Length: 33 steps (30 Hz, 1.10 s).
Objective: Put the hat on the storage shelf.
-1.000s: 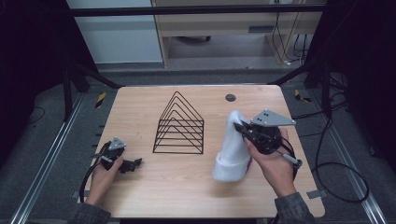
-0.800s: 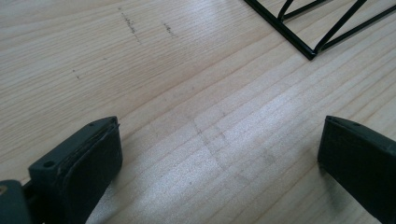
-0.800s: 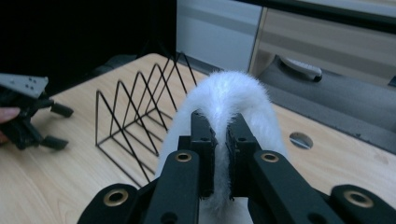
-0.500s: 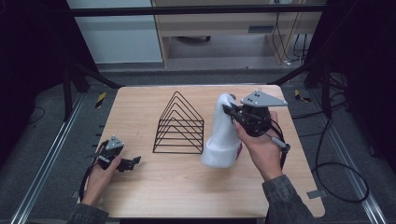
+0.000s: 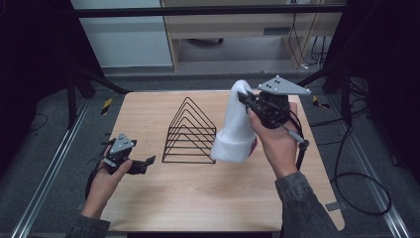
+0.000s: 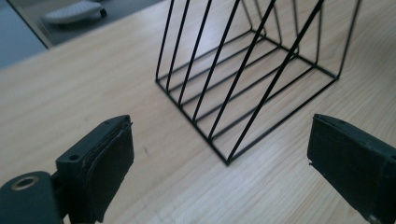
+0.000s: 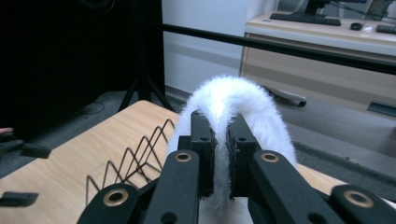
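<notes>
A white fluffy hat [image 5: 235, 131] hangs from my right gripper [image 5: 243, 97], which is shut on its top, above the table just right of the rack. The right gripper view shows the pads pinching the white fur [image 7: 233, 95]. A black wire rack [image 5: 190, 131] of triangular dividers stands upright mid-table. My left gripper [image 5: 143, 164] is held at the rack's left, near the table's left edge. Its jaws have just been closing a little and still stand wide apart, with nothing between them. In the left gripper view the rack [image 6: 243, 70] lies ahead of that gripper [image 6: 224, 140].
The wooden table [image 5: 198, 198] has bare room in front of the rack. Metal rails run along both sides of it. Cables [image 5: 356, 183] trail on the floor at the right. A cabinet and a dark stand are beyond the far edge.
My right hand has lifted the hat off the table and carried it up and left towards the rack. My left hand has risen slightly beside the rack.
</notes>
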Tool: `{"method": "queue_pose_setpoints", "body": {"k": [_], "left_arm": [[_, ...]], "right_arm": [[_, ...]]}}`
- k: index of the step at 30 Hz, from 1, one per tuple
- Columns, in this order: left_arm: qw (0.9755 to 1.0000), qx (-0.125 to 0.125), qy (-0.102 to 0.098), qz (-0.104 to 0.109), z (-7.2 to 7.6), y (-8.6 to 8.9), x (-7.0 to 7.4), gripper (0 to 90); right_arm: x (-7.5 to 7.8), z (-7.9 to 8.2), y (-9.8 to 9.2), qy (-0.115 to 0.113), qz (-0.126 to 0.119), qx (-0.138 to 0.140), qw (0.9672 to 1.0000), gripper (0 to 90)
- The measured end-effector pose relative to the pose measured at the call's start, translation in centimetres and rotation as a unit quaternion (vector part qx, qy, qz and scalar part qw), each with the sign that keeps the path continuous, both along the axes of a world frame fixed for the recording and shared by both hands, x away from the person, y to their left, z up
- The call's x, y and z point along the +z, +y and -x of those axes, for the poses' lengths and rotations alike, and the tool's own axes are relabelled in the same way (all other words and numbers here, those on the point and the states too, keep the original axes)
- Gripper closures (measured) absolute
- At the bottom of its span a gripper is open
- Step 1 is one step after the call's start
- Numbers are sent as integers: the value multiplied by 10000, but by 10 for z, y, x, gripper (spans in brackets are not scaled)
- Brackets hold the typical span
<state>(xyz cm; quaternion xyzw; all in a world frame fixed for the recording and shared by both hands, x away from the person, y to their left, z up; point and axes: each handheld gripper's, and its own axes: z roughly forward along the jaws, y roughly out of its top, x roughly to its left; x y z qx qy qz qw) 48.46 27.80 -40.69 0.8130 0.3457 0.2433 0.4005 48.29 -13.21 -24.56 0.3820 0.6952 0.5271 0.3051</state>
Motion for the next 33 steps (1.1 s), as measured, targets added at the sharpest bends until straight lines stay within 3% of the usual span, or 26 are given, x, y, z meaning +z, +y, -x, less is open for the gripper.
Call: {"method": "queue_pose_setpoints", "body": {"k": [1,3,7,16,23,33], "left_arm": [[9998,-114,-110,-97,3,-10,15,66],[9994,-229,-177,-211,4,-18,30,66],[9987,-404,-269,-174,4,-32,56,66],[9964,-587,-529,-298,0,-53,95,72],[9956,-750,-526,-186,0,-64,107,82],[9950,-882,-476,-1,-3,-77,109,103]], "right_arm": [[5,-2,1,-30,2,-58,10000,843],[8,-4,3,-46,-13,-79,10000,843],[15,-10,7,-52,-24,-116,9999,843],[31,-16,25,-134,-18,-46,9999,842],[43,-20,40,-230,-37,-1,9997,842],[49,-26,59,-269,-54,104,9996,841]]}}
